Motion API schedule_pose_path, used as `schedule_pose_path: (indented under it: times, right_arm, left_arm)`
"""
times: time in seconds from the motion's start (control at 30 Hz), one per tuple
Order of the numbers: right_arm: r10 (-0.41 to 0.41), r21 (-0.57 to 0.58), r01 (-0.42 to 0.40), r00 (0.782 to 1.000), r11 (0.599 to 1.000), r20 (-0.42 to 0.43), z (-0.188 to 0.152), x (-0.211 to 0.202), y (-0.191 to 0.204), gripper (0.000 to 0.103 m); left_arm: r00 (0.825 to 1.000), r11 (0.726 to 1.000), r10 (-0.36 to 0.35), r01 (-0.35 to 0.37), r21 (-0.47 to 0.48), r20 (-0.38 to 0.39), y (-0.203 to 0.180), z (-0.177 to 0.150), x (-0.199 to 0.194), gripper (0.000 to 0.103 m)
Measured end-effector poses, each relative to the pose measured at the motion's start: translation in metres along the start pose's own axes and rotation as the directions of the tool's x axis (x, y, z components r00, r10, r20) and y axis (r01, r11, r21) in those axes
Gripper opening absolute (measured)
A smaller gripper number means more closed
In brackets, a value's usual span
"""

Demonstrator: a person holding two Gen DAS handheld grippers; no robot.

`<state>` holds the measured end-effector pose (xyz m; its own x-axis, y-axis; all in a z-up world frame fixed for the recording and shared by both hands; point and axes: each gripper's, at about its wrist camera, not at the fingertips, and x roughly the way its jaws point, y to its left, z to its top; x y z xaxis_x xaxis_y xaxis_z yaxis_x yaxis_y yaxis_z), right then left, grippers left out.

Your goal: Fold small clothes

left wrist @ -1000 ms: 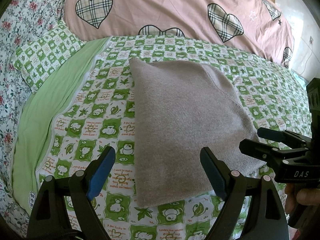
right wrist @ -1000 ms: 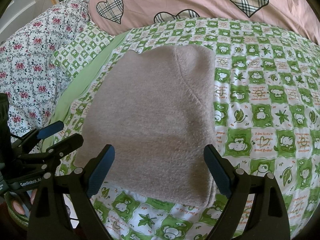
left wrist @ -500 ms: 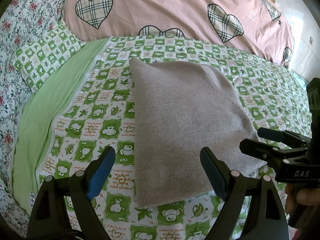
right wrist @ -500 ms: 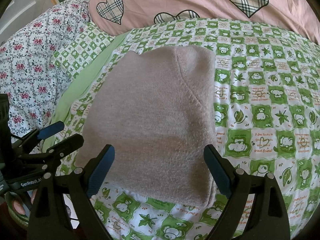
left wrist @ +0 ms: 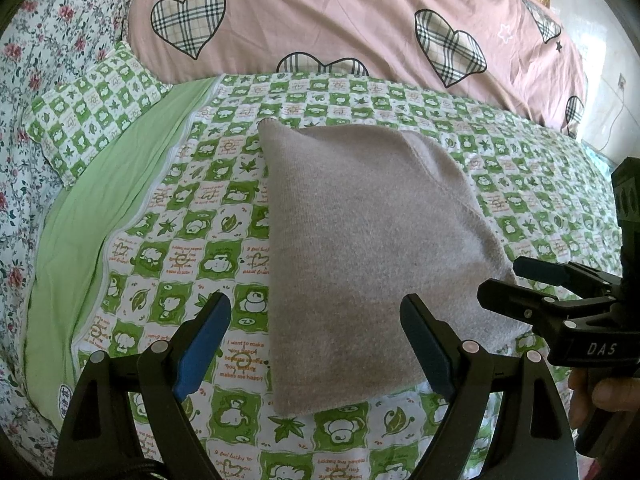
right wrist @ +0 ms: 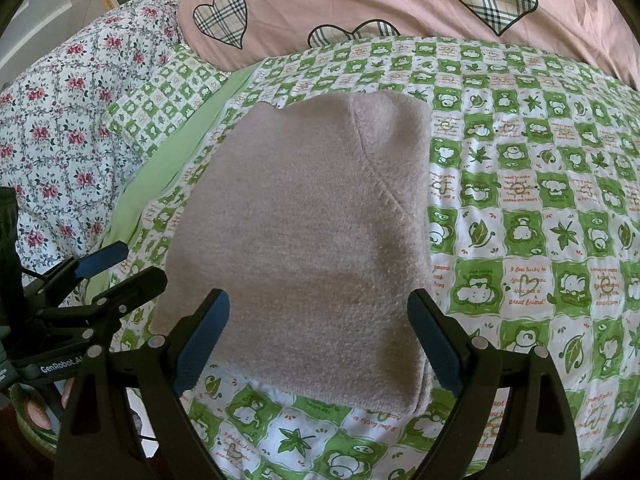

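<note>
Left gripper (left wrist: pixel 316 340) and right gripper (right wrist: pixel 318 336) were both seen spread wide and empty, held low in the frame just short of the near edge of the sweater (right wrist: pixel 304 240). Hardly any change was noted over the preceding second: neither tool was moved, and the sweater lay as before, folded into a compact block at frame centre. The folding was therefore judged finished or paused, though this could not be confirmed. The sweater was supported by a green checked bedspread (right wrist: pixel 520 208); a pink heart-patterned quilt (left wrist: pixel 360 20) was seen across the top, a floral sheet (right wrist: pixel 60 128) at the left.
</note>
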<state>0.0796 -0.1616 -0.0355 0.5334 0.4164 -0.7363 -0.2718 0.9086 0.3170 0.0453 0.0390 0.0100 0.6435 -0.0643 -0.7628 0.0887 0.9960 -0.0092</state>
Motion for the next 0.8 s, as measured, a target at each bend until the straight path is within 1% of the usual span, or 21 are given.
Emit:
schedule_pose_path:
  times: [0.27, 0.53, 0.8]
  right_arm:
    - [-0.003, 0.002, 0.003, 1.0, 1.0, 0.007, 0.001, -0.002, 0.004, 0.091]
    - [-0.004, 0.0, 0.004, 1.0, 1.0, 0.01, 0.002, -0.002, 0.005, 0.091]
    - [-0.007, -0.007, 0.007, 1.0, 1.0, 0.027, 0.012, -0.007, 0.001, 0.091]
  left_arm:
    - [1.0, 1.0, 0.001, -0.001, 0.001, 0.0, 0.0, 0.005, 0.001, 0.087]
    - [1.0, 1.0, -0.003, 0.002, 0.008, 0.017, -0.002, 0.005, 0.001, 0.087]
    - [0.999, 1.0, 0.002, -0.002, 0.003, 0.033, 0.001, 0.01, 0.0, 0.087]
